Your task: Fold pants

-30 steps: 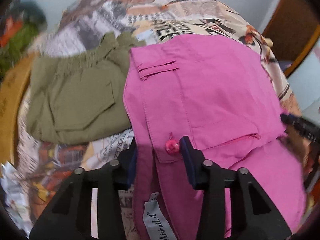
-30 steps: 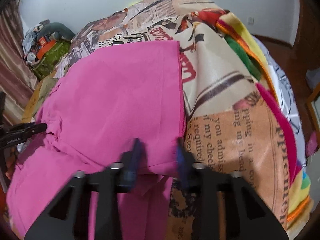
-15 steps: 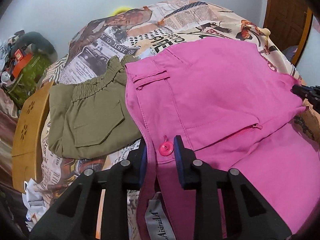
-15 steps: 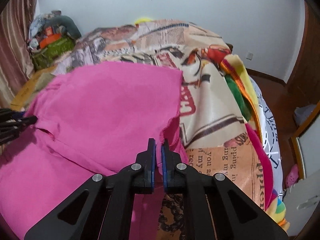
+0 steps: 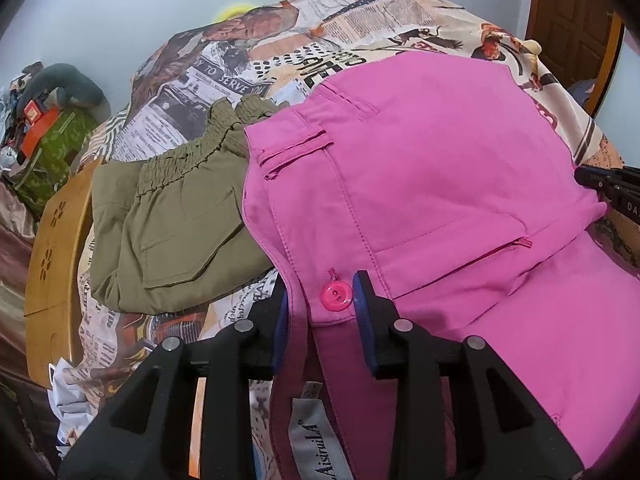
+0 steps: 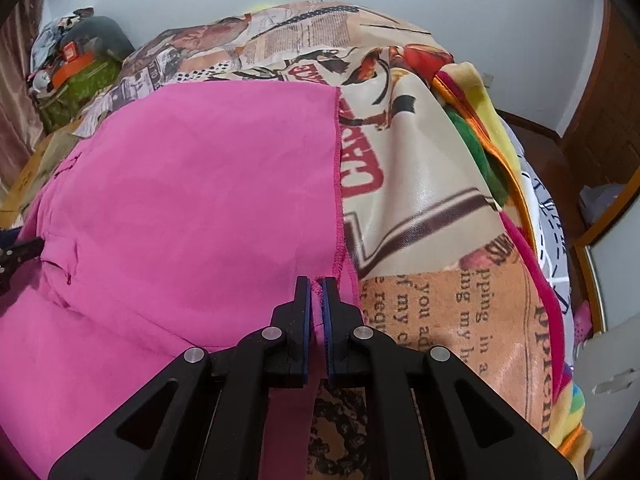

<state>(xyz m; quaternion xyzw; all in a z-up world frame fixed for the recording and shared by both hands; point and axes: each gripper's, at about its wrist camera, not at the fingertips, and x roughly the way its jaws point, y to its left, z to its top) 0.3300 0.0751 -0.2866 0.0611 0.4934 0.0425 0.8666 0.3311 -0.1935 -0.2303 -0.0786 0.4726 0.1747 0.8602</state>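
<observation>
Bed with newsprint cover (image 5: 240,80) carries the pink pants (image 5: 440,184), folded over, beside olive shorts (image 5: 168,232). Risk: your left tongs (image 5: 320,296) have just been widening; waistband sits between, pads not visibly pressing, so it may slip. Right tongs (image 6: 316,300) are clamped on the hem (image 6: 338,200); pulling unevenly skews the fold.

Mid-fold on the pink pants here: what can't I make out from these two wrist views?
- Left view: whether the left gripper presses the waistband of the pink pants; cloth covers the inner faces of its fingers.
- Left view: right gripper cut off by the frame edge.
- Right view: the pants' hem below the right gripper, hidden by its body.
- Both views: the pant legs' far ends, off frame.
- Left view: part of the green shorts, under the pants.
</observation>
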